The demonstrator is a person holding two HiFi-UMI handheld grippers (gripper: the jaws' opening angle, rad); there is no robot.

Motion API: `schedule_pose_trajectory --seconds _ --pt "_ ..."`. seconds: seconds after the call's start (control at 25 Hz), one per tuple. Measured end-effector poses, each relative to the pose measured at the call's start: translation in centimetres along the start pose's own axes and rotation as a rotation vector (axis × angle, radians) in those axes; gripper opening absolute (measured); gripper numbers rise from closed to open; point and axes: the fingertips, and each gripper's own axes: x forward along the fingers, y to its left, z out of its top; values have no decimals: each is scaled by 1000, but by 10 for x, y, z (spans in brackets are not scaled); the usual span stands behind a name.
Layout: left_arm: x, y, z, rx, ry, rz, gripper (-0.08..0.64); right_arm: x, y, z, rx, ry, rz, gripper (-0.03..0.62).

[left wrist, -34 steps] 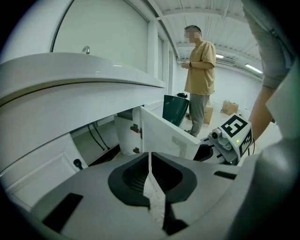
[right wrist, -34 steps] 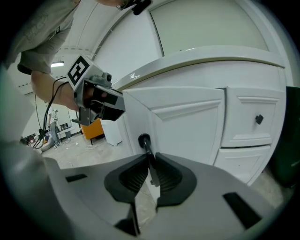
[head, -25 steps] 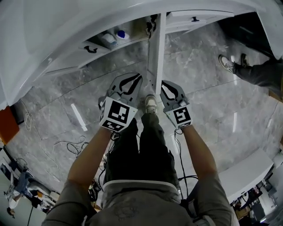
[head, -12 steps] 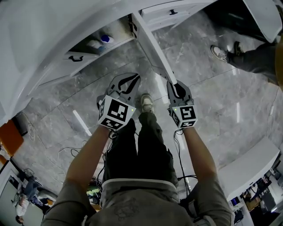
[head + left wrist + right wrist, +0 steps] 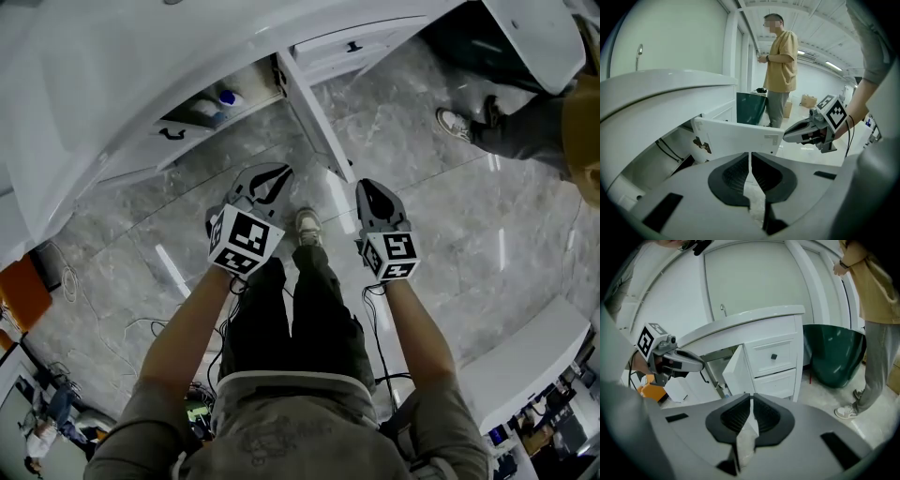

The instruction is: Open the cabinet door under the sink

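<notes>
The left gripper hangs at our knee, jaws pressed together on nothing, well clear of the woodwork. At centre, the cabinet door under the sink stands swung wide toward us, with bottles showing in the space behind it. The right gripper, jaws likewise closed and empty, sits just beside the door's free edge. We judge the opening done, with little left but to draw back.
</notes>
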Motion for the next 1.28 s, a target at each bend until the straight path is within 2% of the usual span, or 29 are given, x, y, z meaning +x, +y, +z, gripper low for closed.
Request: schedule_pose_trajectory --seconds 0.16,0.32,0.6,0.88,1.16,1.28 --pt "-23 2 18 -19 -15 20 31 -27 -4 33 -32 -2 -21 40" --pt "-43 7 44 -9 -35 44 31 -43 12 74 -87 -5 7 40" --pt "-99 23 95 -4 -77 118 31 -69 55 144 -103 -41 93 38" --pt "-162 33 142 -20 -136 198 31 -100 102 226 -168 -95 185 38" --pt "-223 35 169 -37 -170 253 31 -138 156 299 -221 -162 271 38" --pt "-255 37 180 -52 -212 285 31 -157 178 324 -239 -199 301 38"
